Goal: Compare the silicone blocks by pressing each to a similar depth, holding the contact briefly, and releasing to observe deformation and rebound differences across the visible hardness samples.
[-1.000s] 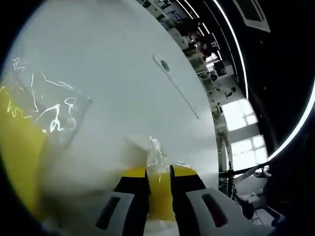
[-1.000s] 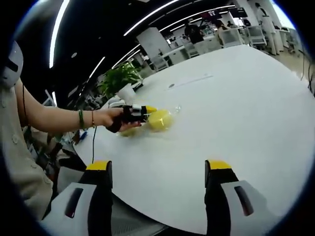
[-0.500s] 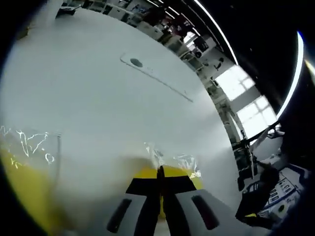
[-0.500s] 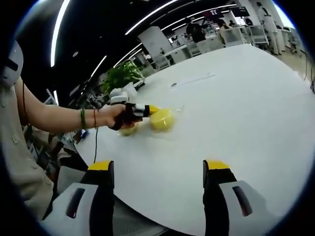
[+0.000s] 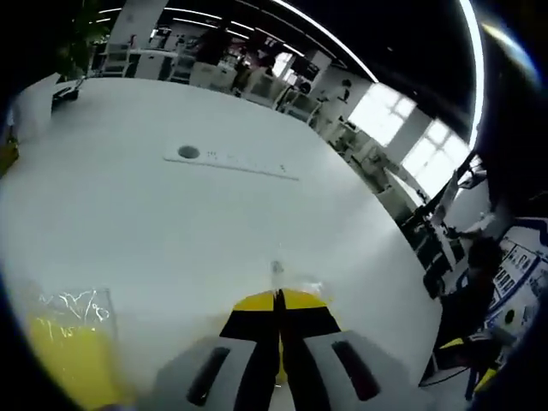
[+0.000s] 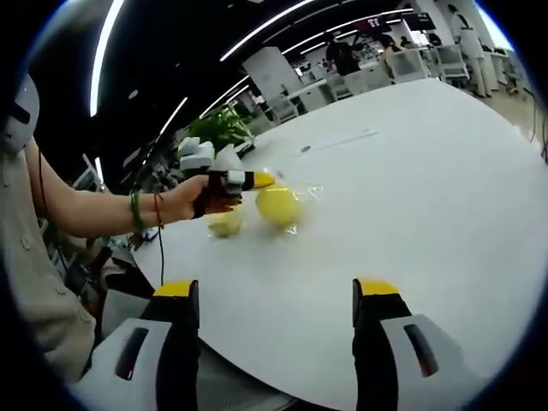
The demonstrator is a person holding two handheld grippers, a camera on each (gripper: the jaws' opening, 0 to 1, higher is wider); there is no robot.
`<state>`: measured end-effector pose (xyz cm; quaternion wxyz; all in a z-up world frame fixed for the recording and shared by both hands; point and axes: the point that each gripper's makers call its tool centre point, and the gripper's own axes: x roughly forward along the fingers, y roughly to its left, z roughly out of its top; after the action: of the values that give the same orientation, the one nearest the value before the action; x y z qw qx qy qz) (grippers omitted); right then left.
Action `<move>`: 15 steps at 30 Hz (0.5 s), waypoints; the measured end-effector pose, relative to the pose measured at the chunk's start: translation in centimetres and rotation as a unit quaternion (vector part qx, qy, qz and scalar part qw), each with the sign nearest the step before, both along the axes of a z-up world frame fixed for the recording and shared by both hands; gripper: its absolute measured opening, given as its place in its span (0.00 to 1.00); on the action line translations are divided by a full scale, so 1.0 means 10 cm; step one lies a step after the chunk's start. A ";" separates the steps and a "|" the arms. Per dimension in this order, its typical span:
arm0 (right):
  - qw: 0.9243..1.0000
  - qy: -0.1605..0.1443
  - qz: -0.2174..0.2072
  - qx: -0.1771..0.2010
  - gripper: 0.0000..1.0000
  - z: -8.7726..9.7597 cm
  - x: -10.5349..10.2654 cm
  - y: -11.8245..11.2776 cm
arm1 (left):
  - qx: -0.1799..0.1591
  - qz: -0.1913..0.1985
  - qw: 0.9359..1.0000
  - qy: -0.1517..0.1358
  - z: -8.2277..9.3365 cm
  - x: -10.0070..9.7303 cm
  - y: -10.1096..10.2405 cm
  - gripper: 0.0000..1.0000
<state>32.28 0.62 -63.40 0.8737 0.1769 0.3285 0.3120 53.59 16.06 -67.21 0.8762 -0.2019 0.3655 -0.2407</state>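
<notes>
In the right gripper view, a hand holds my left gripper (image 6: 259, 180) just above a round yellow silicone block (image 6: 278, 206) wrapped in clear plastic on the white table (image 6: 411, 188). A smaller yellow block (image 6: 225, 224) lies to its left. In the left gripper view the left gripper (image 5: 278, 298) has its jaws shut together, and clear film (image 5: 291, 279) stands at the tips. I cannot tell whether the film is pinched. A wrapped yellow block (image 5: 73, 360) sits at the lower left. My right gripper (image 6: 276, 289) is open with nothing in it, hanging over the near table edge.
A long slot with a round hole (image 5: 188, 152) crosses the table's middle. A potted plant (image 6: 218, 128) stands behind the blocks. A person's arm (image 6: 103, 210) reaches in from the left. Desks and chairs (image 6: 385, 64) stand beyond the far edge.
The left gripper's jaws, squeezing a yellow block a second ago, closed fully and rose a little off it. Its view tilted up toward the room. The right gripper stayed put.
</notes>
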 end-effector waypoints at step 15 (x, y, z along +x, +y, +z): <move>0.999 -0.032 0.024 -0.010 0.72 0.23 0.00 0.14 | -0.024 -0.014 0.998 -0.049 0.58 -0.31 0.09 0.00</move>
<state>32.25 2.00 -61.08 0.8778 0.1502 0.3079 0.3349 50.50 16.99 -61.37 0.8846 -0.2057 0.3193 -0.2707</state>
